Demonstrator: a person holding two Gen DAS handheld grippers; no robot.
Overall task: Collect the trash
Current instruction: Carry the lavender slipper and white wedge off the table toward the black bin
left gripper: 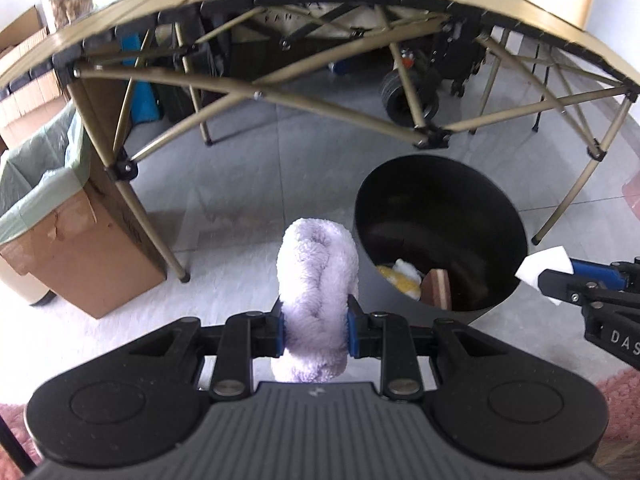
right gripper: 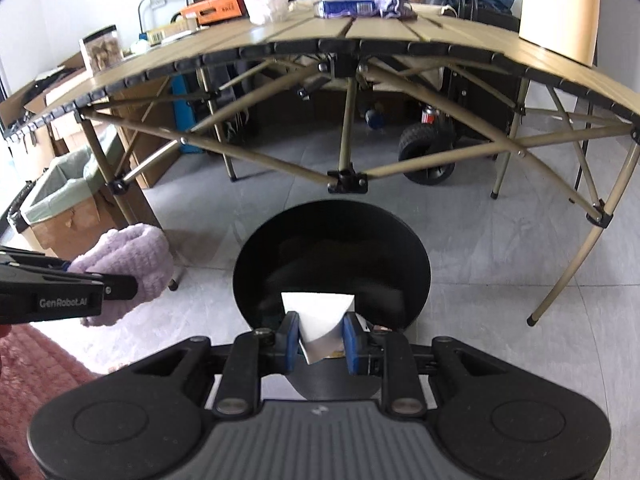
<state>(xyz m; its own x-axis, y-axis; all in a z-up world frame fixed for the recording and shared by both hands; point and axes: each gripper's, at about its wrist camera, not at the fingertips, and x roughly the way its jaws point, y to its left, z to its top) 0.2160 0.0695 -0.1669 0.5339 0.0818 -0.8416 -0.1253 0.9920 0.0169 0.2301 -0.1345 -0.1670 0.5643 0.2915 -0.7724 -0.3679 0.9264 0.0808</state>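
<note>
Trash is in both grips: the left hand-held gripper [left gripper: 316, 330] is clamped on a fluffy lilac cloth [left gripper: 316, 300], which stands up between its 2 blue pads, and the right hand-held gripper [right gripper: 322, 340] is pinched tight on a folded white paper [right gripper: 320, 320]. In the right wrist view the paper hangs over the near rim of a round black bin [right gripper: 332, 264] on the grey tiled floor [right gripper: 480, 260], with nothing between paper and bin mouth. In the left wrist view the cloth sits just left of that bin, above the floor rather than over the opening. Inside the bin lie a yellow and white scrap [left gripper: 402, 276] and a brown piece [left gripper: 438, 288]. A pink rug [right gripper: 36, 364] lies at the near left edge of the right wrist view.

Beyond the bin stands a tan folding bench [right gripper: 360, 36] whose crossed struts and black joint bracket [right gripper: 347, 180] hang close above the bin's far rim. To the left, beside a bench leg, is a cardboard box lined with a pale green bag [left gripper: 44, 184]. Under the bench, farther back, a black wheel [right gripper: 426, 156] shows. On the bench top are a blue packet [right gripper: 348, 8], a purple crumpled item [right gripper: 394, 2], a white wad [right gripper: 266, 0], an orange box [right gripper: 216, 8] and a clear jar [right gripper: 102, 48].
</note>
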